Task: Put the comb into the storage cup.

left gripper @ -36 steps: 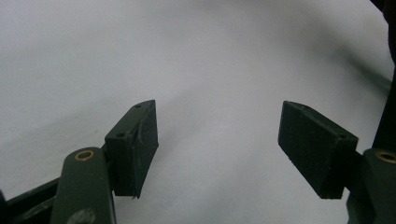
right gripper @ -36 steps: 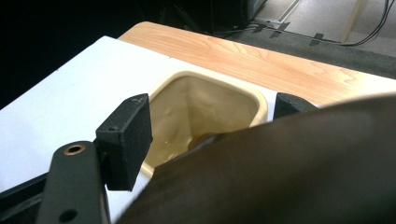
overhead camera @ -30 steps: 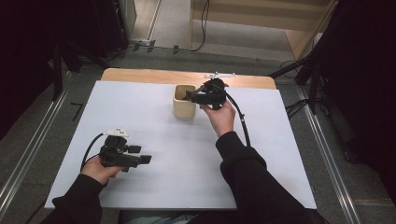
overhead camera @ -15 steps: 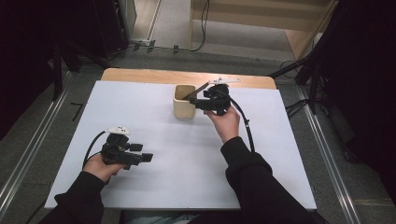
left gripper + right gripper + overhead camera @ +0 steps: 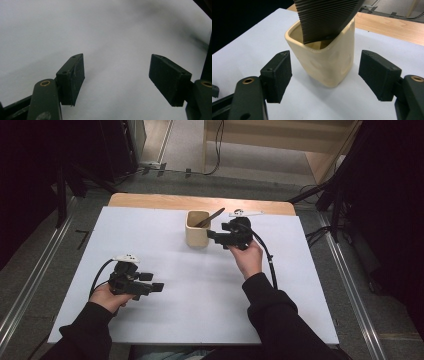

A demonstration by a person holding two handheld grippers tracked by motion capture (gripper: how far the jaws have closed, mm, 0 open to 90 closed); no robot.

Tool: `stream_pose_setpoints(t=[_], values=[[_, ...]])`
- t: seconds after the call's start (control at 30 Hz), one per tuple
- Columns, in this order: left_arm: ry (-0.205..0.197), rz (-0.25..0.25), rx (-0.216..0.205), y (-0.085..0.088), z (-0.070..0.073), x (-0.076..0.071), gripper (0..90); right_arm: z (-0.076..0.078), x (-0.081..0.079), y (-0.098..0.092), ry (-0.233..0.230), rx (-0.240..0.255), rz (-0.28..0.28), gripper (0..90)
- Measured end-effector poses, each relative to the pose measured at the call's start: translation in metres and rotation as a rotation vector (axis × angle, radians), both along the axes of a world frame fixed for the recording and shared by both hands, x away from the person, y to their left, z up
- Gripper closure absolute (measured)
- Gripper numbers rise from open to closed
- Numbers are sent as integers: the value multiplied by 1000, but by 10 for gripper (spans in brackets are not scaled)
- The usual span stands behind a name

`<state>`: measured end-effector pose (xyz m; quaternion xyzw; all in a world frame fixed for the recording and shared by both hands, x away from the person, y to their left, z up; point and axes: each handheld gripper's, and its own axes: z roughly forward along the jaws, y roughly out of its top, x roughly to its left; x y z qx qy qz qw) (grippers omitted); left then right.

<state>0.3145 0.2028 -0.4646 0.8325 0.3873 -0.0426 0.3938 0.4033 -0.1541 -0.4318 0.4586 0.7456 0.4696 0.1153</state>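
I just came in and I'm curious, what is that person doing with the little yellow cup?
A person sits at a white table with black tongs in each hand. The right tongs are open, right beside a cream cup, one black pad on each side but not squeezing it. A dark ridged tool leans inside the cup. The left tongs are open too, over bare table nearer the person, holding nothing. It looks like the cup may get grabbed next.

A lab-like recording bay: a white-topped table (image 5: 165,330) stands among dark curtains (image 5: 45,165), floor rails (image 5: 30,285) and trailing cables (image 5: 218,145).
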Motion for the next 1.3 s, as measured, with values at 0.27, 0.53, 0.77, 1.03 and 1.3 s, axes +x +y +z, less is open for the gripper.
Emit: stream_pose_setpoints(t=[0.27,0.53,0.77,1.03,1.3], values=[[-1,3,-2,2,0,0,295,-2,-7,-7,-1,0,3,248],[-1,5,0,3,0,0,295,-2,-16,-15,-9,8,9,251],[-1,5,4,3,0,1,295,-3,-22,-19,0,20,30,251],[1,7,-1,3,0,1,295,-4,-30,-24,-3,25,40,251],[-2,9,-2,3,0,0,295,-5,-41,-26,-19,7,58,251]])
